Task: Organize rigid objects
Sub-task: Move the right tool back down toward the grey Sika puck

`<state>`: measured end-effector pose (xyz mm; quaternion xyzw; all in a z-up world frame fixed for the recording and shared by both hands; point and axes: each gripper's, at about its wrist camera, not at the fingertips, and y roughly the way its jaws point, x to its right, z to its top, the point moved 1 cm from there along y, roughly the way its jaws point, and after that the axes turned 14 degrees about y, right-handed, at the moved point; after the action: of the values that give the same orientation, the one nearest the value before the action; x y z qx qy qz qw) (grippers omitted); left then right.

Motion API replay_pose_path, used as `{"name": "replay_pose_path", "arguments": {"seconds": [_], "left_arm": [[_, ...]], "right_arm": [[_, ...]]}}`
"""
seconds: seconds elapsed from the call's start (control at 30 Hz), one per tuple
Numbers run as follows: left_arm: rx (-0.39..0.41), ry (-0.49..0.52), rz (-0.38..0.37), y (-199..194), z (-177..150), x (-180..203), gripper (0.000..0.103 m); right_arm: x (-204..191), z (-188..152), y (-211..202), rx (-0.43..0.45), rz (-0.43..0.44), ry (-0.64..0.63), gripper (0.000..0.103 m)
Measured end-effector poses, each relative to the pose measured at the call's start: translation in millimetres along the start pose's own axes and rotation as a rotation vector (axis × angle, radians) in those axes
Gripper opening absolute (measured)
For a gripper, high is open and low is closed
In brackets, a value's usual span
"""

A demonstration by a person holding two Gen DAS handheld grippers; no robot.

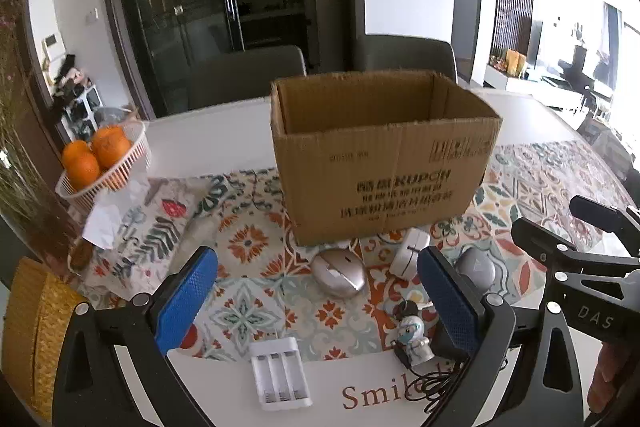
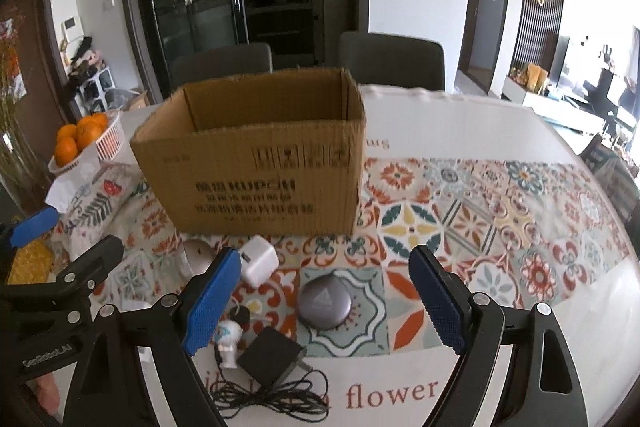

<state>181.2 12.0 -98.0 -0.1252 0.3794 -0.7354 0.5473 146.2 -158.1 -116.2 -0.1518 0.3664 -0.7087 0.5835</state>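
An open cardboard box [image 1: 380, 163] [image 2: 260, 163] stands on the patterned tablecloth. In front of it lie a silver mouse [image 1: 339, 274], a white plug adapter [image 1: 409, 251] [image 2: 259, 259], a round grey case [image 2: 326, 301] [image 1: 476, 267], a small astronaut figure [image 1: 412, 335] [image 2: 229, 339], a white battery charger [image 1: 280, 375] and a black power adapter [image 2: 272, 355] with a coiled cable. My left gripper [image 1: 316, 303] hovers open above the mouse and charger. The right gripper [image 2: 326, 303] is open too, its blue pads either side of the grey case and above it.
A white basket of oranges [image 1: 108, 163] [image 2: 86, 143] sits at the left on crumpled paper. A yellow woven thing [image 1: 36, 331] lies at the near left edge. Two grey chairs [image 2: 390, 63] stand behind the table. The cloth to the right of the box [image 2: 500, 219] is bare.
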Motion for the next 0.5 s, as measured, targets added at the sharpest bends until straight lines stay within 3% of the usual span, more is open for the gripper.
{"name": "replay_pose_path", "arguments": {"seconds": [0.5], "left_arm": [[-0.104, 0.050, -0.059, 58.4, -13.1, 6.9, 0.101]], "right_arm": [[6.7, -19.9, 53.0, -0.135, -0.046, 0.034, 0.087]]}}
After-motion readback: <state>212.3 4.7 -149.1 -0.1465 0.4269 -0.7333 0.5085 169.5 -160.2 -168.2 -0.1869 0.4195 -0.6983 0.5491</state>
